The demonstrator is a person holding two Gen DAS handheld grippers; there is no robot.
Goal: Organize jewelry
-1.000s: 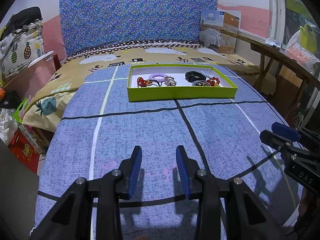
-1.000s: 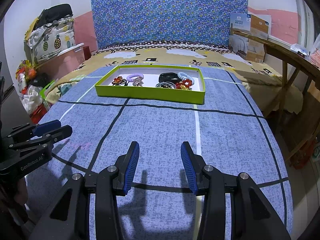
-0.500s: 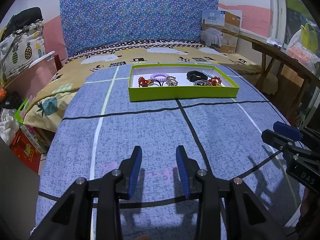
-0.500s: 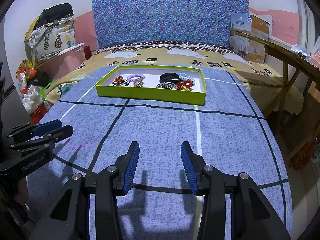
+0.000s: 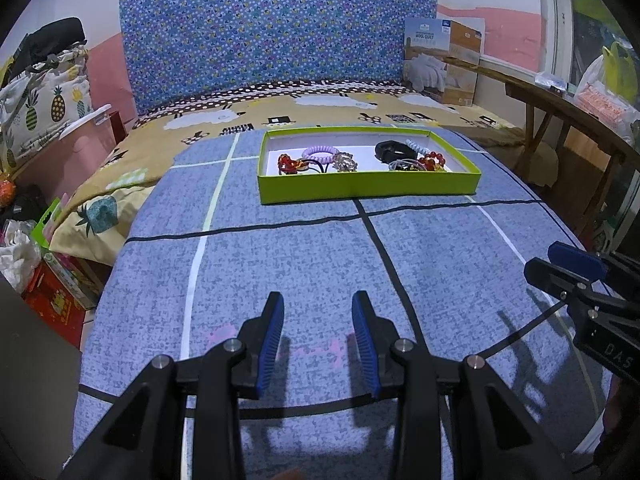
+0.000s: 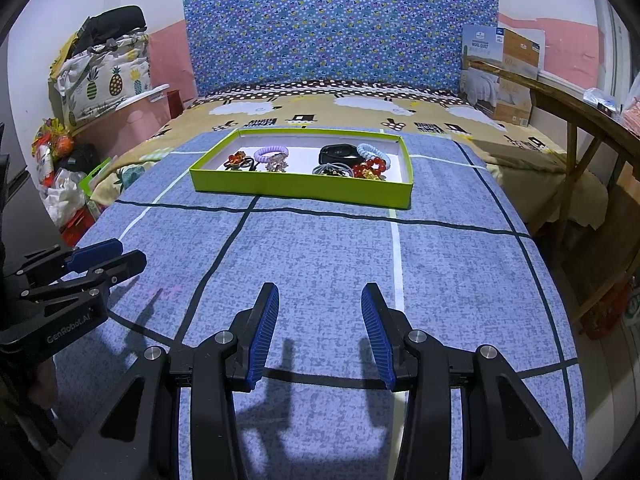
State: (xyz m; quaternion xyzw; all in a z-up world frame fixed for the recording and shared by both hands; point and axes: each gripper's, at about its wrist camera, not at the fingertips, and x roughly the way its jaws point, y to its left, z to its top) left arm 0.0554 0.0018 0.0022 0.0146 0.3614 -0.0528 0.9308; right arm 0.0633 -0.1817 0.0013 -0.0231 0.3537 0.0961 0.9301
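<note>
A lime-green tray (image 5: 368, 190) (image 6: 304, 190) sits on the blue bedspread, well ahead of both grippers. In it lie a purple coil hair tie (image 5: 319, 154) (image 6: 270, 154), a red hair clip (image 5: 289, 162), a black band (image 5: 390, 151) (image 6: 338, 153), a light blue coil tie (image 6: 370, 150) and a red bead bracelet (image 5: 431, 160) (image 6: 371, 169). My left gripper (image 5: 318, 310) is open and empty over the near bedspread. My right gripper (image 6: 319, 304) is open and empty, to the right of the left one.
The blue bedspread (image 5: 304, 264) with black and white lines covers the bed. A floral headboard (image 5: 276, 40) stands behind. A wooden table (image 5: 560, 108) is on the right, bags and boxes (image 5: 40, 240) on the floor at left. A cardboard box (image 5: 444, 60) stands at back right.
Both views have drifted slightly; the tray sits a little further right in the left wrist view. Both grippers stay open and empty.
</note>
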